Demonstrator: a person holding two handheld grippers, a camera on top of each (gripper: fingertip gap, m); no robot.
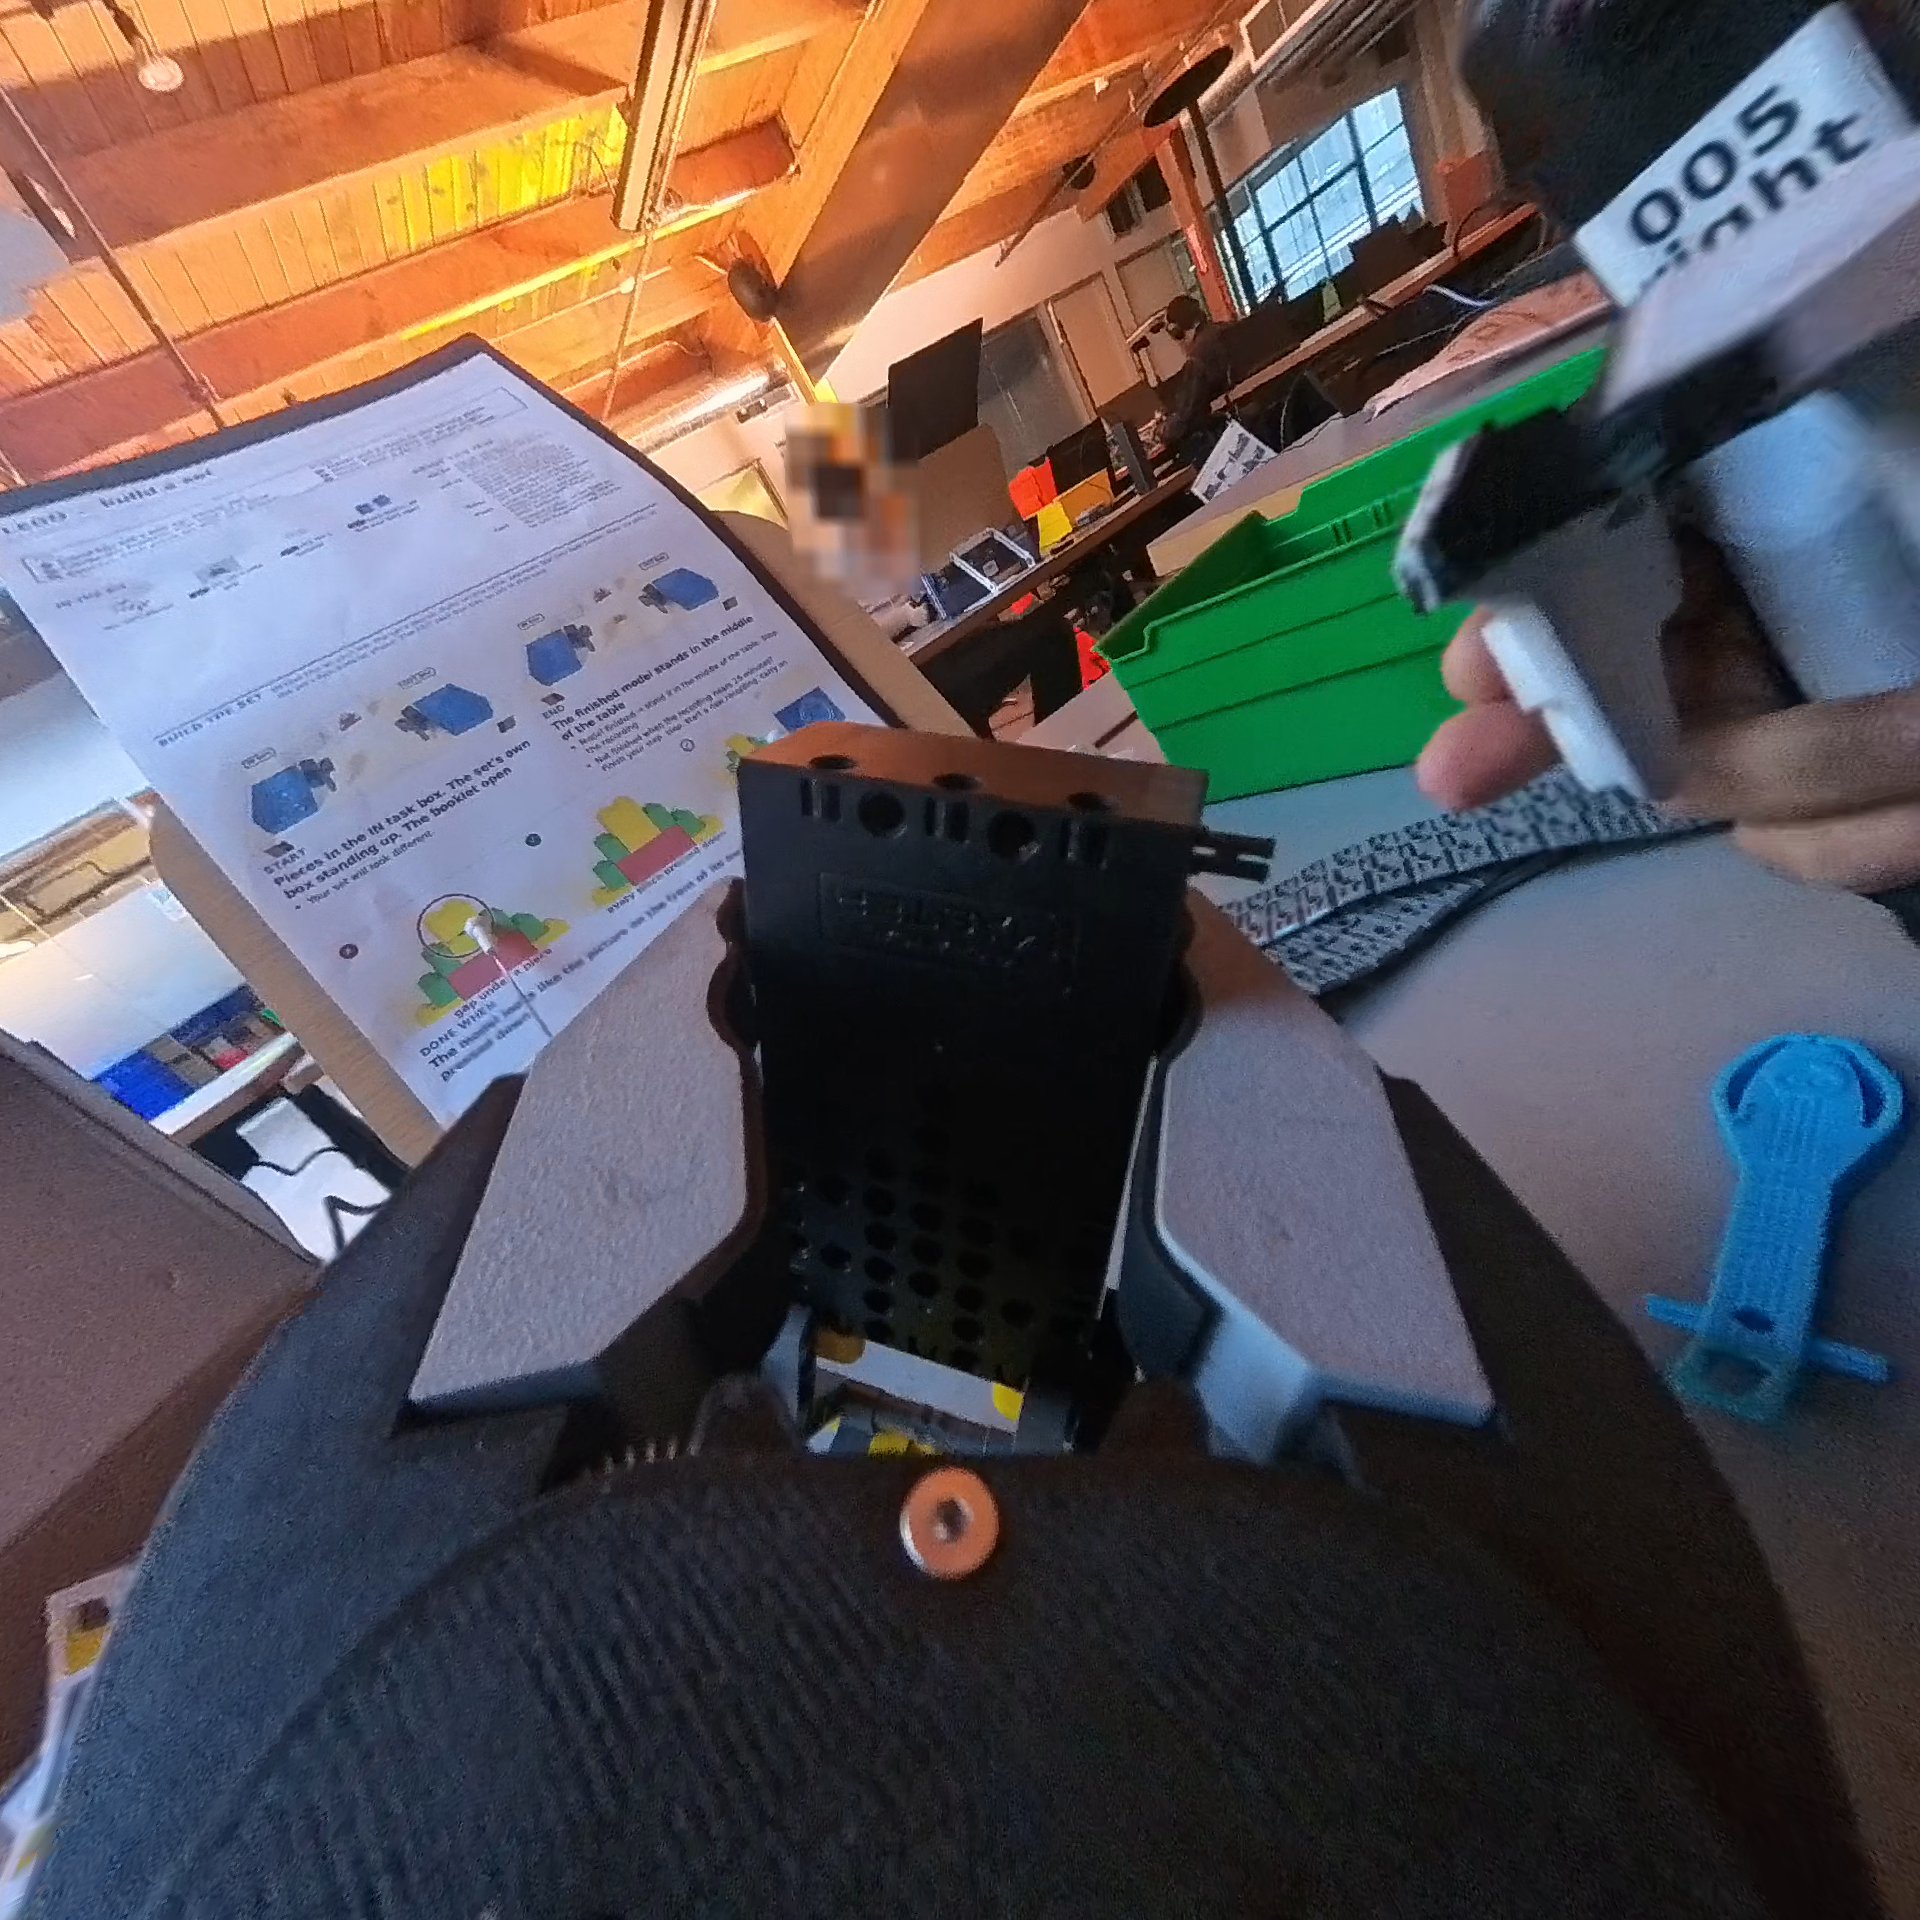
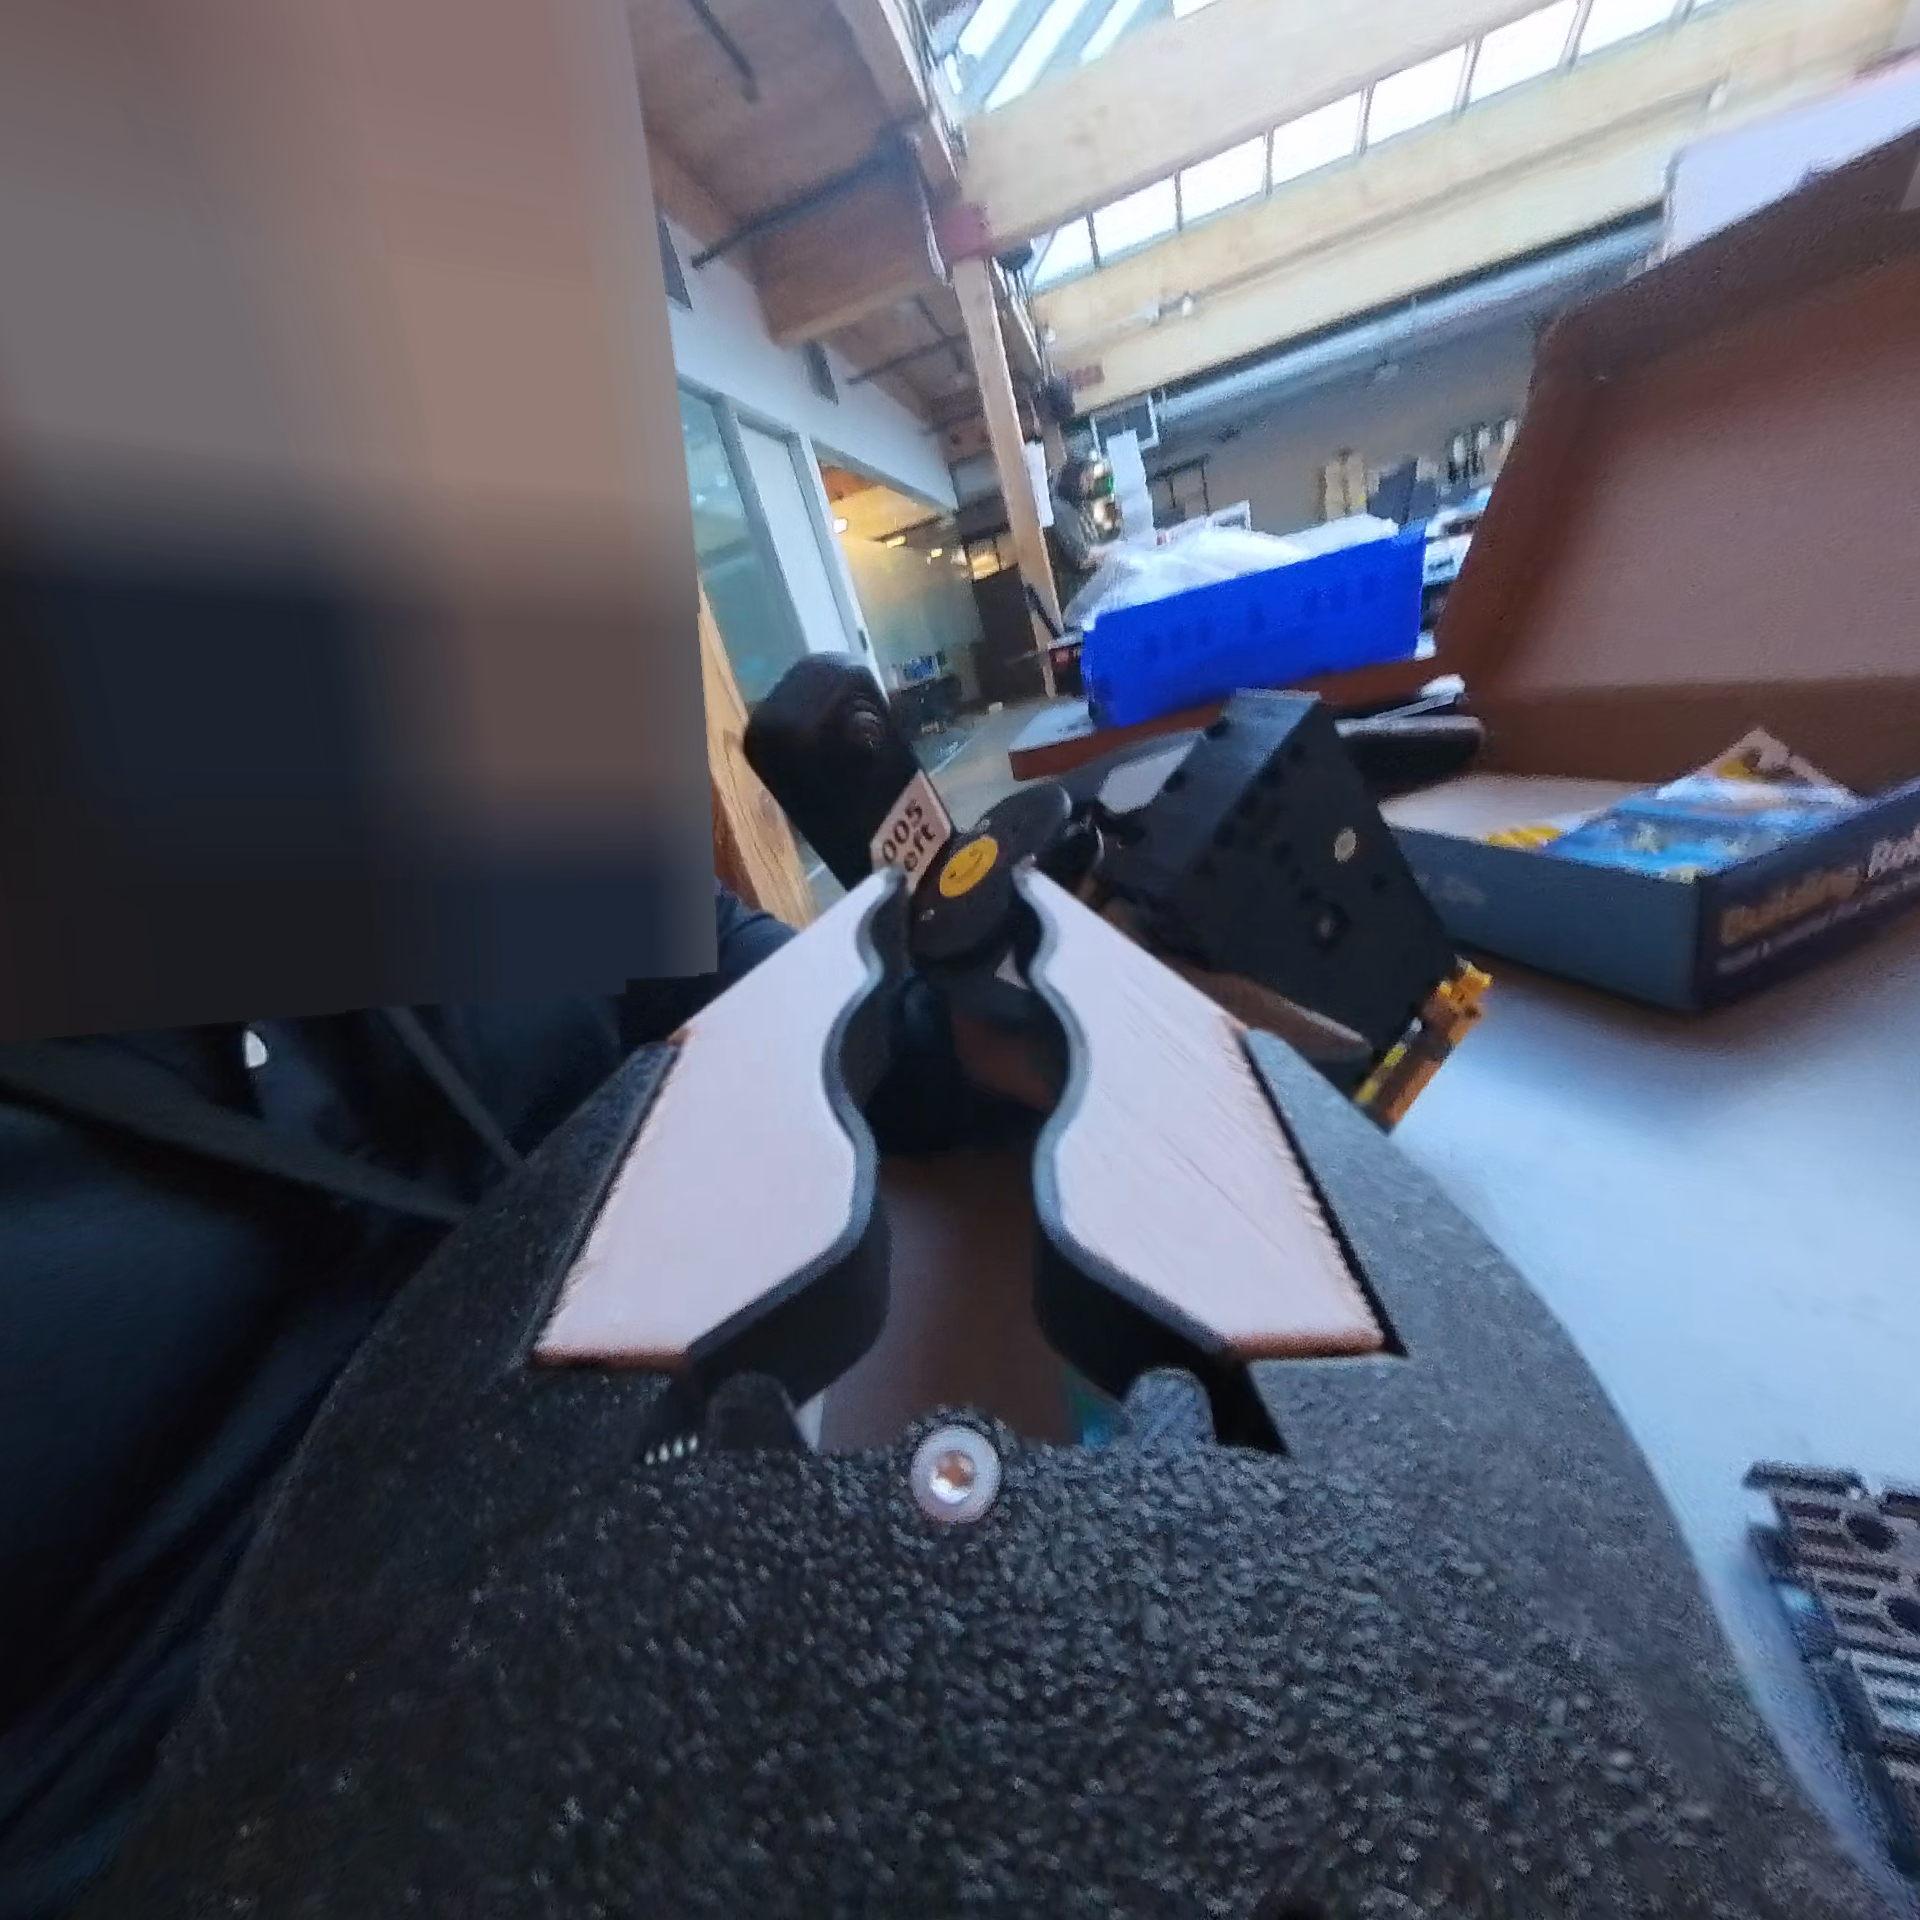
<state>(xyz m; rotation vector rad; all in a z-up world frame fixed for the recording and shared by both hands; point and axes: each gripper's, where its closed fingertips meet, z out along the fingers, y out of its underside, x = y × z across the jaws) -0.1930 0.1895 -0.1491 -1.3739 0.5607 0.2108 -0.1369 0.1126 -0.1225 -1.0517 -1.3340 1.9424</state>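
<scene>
The black box (image 1: 961,997), full of round holes, sits pinched upright between the left gripper (image 1: 956,935) fingers, lifted off the grey table (image 1: 1558,1091). The right gripper (image 2: 956,914) is spread a bit, holding nothing. A blue tool (image 1: 1787,1205) lies nearby, green bin (image 1: 1299,644) behind.

black perforated block (image 1: 956,997), upright between left tongs (image 1: 951,935)

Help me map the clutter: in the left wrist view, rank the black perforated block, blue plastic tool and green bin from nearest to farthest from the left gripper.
1. black perforated block, clamped in the left gripper.
2. blue plastic tool, right, on the table.
3. green bin, far upper right.
</scene>
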